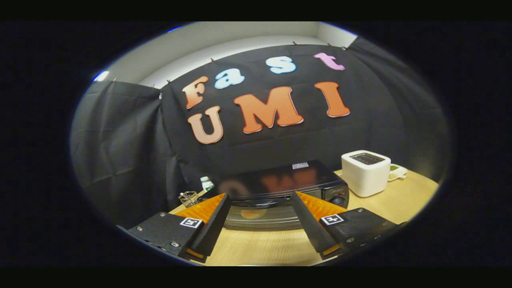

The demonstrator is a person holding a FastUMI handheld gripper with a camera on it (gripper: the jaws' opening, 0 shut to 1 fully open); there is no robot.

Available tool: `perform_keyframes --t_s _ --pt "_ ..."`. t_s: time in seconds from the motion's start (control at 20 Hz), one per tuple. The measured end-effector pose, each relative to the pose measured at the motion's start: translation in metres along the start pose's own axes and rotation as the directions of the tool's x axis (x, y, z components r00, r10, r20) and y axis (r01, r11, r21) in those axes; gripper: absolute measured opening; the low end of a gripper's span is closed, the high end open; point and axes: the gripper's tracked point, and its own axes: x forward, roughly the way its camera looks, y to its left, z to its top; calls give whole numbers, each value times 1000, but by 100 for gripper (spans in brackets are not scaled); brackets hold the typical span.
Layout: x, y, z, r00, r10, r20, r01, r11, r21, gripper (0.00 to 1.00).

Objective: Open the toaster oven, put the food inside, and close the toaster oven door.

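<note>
A black toaster oven (280,182) stands on the wooden table (272,248), just ahead of my fingers. Its glass door (276,219) looks closed, with the handle (267,201) along its top edge. Through the glass I make out a pale orange round item of food (253,213) inside. My gripper (260,196) is open, its two fingers spread wide on either side of the door front, slightly above the table. Nothing is between the fingers, and they do not touch the oven.
A white pop-up toaster (365,173) stands right of the oven, with a small light dish (398,173) behind it. Left of the oven are a small wire basket (188,198) and a white-capped bottle (206,183). Black cloth walls close in behind the table.
</note>
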Motion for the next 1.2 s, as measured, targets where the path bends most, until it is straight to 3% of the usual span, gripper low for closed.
perform_keyframes --t_s 0.4,0.7,1.2 --pt "-75 17 24 990 96 102 -85 990 -108 96" --pt "-120 1 15 980 92 179 -56 979 -194 97" --pt "-131 -19 13 975 21 223 30 975 -220 97"
